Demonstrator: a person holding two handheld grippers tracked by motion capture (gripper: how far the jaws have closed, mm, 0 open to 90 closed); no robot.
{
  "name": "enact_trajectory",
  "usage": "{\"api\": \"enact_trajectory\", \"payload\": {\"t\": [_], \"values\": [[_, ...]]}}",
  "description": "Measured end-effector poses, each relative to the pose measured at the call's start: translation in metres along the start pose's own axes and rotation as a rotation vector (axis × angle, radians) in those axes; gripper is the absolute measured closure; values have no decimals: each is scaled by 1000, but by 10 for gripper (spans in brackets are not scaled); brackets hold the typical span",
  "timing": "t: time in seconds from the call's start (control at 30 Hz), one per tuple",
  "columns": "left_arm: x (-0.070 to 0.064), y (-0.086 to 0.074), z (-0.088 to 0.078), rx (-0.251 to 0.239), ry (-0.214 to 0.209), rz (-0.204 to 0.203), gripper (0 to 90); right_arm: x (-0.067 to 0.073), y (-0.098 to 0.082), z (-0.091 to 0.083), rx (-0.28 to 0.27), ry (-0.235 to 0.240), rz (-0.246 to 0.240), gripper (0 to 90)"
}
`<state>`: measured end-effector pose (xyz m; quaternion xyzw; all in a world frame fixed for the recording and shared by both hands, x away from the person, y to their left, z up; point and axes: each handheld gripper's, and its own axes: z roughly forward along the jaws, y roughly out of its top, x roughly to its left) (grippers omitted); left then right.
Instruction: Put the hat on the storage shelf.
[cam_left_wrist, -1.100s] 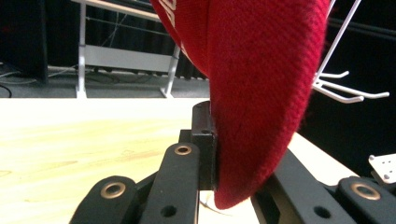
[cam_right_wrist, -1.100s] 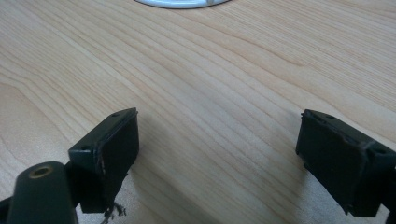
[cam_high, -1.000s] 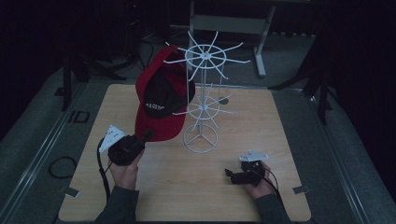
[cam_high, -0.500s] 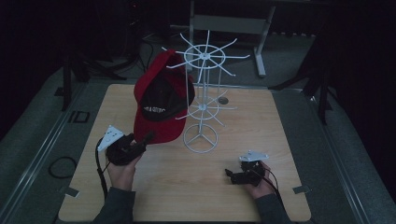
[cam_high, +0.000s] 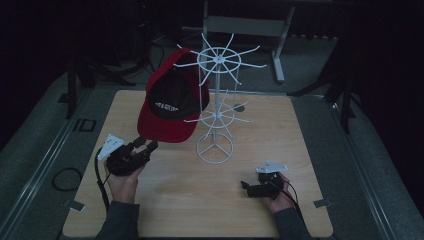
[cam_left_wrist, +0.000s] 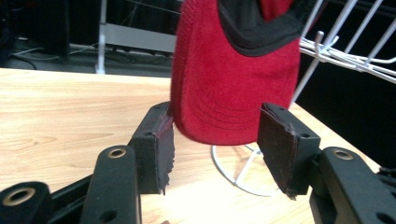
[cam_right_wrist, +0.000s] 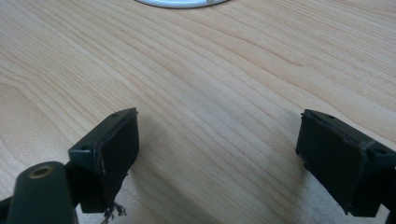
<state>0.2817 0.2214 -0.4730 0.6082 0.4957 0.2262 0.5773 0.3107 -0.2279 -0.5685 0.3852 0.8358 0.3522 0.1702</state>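
Note:
A red and black cap (cam_high: 172, 102) hangs on the left side of a white wire rack (cam_high: 216, 105) at the middle of the wooden table (cam_high: 300, 135). The cap's brim (cam_left_wrist: 229, 93) points down. My left gripper (cam_high: 145, 148) is open just below and in front of the brim, its jaws standing to either side of the brim's lower edge in the left gripper view (cam_left_wrist: 212, 149), with nothing held. My right gripper (cam_high: 247, 187) rests low over the table at the front right, open and empty (cam_right_wrist: 217, 154).
The rack's round wire base (cam_high: 215, 148) stands on the table between the two grippers; its edge (cam_right_wrist: 180, 3) shows at the top of the right gripper view. Wire arms (cam_left_wrist: 345, 56) stick out to the right of the cap. Dark floor and a metal frame (cam_high: 245, 25) lie beyond the table.
My left gripper has drawn back slightly toward the table's front left, and the cap now hangs a little lower on the rack. The right gripper has stayed still.

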Motion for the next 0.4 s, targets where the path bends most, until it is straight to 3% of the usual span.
{"api": "enact_trajectory", "payload": {"t": [0.2,0.4], "values": [[6,-1,-3,-5,24,-5,455,0,0,0,0,0,0,131],[10,-1,-5,1,20,-13,448,0,0,0,0,0,0,131]]}}
